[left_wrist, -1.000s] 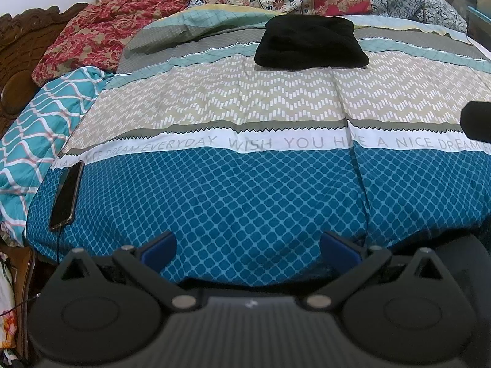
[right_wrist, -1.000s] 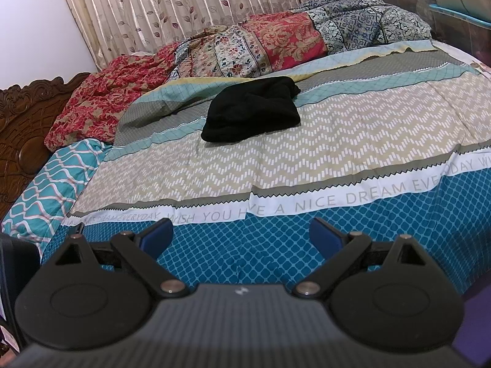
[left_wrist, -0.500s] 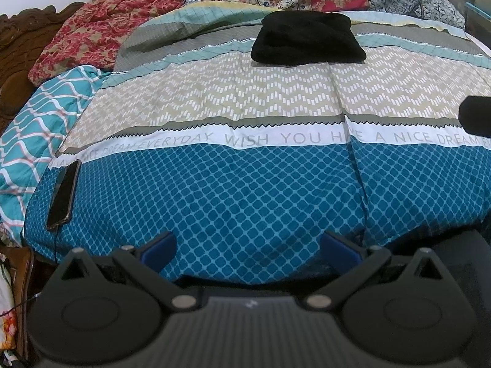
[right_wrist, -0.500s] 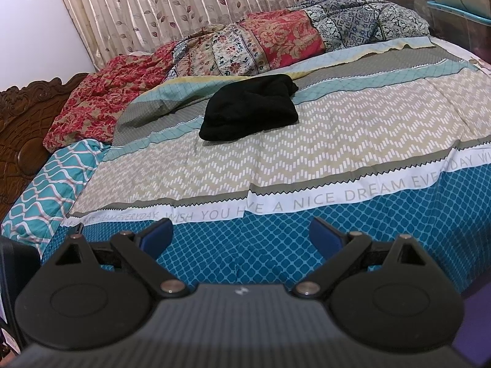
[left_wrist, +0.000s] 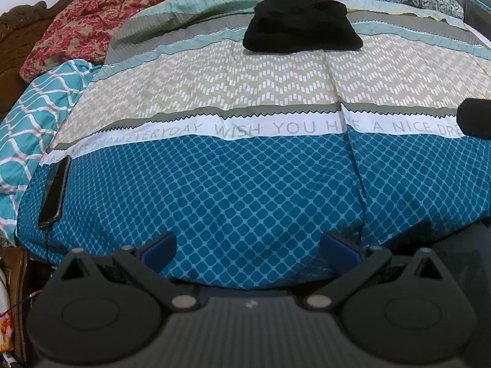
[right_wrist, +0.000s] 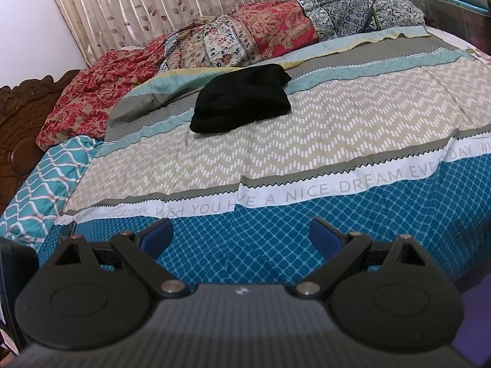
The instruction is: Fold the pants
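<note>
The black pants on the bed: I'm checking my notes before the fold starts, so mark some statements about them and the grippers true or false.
1. The black pants lie bunched on the bedspread. True.
2. The left gripper is shut on the pants. False: it is open, well short of them.
3. The right gripper is open. True.
4. A phone rests on the pants. False: it lies near the bedspread's left edge.

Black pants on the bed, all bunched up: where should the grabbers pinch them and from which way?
The black pants lie in a soft lump on the bedspread, so no waistband or cuff shows clearly. Probably best to come from the near side and pinch the thin near edge, where it lies flat. The left gripper and right gripper are both open and far from it.
</note>
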Demonstrator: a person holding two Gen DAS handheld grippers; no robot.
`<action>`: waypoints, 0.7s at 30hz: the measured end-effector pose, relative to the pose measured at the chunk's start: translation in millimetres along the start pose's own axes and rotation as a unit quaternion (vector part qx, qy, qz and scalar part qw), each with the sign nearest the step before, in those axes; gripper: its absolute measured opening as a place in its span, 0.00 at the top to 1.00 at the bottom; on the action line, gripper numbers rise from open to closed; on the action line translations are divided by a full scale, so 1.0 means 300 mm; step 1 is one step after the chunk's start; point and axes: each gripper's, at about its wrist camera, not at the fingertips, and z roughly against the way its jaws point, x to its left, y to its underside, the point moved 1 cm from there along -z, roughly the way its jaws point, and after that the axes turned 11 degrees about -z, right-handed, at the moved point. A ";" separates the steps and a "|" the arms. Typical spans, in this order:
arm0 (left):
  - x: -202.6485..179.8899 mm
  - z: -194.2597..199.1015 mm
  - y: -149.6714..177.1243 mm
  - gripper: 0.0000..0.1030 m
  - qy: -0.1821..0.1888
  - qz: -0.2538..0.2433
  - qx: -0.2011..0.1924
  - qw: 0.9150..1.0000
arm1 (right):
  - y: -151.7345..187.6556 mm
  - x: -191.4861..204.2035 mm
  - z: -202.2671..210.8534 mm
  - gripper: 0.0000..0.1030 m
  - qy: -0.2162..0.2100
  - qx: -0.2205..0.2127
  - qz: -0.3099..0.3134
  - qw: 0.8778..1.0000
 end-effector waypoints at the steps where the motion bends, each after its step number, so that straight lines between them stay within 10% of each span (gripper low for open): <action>1: -0.001 -0.005 -0.005 0.00 0.001 -0.001 0.001 1.000 | -0.002 -0.002 -0.005 0.06 0.001 0.002 -0.001 1.000; 21: -0.007 -0.162 -0.269 0.00 0.022 -0.016 0.027 0.999 | -0.184 -0.022 -0.194 0.06 0.029 0.019 -0.008 0.999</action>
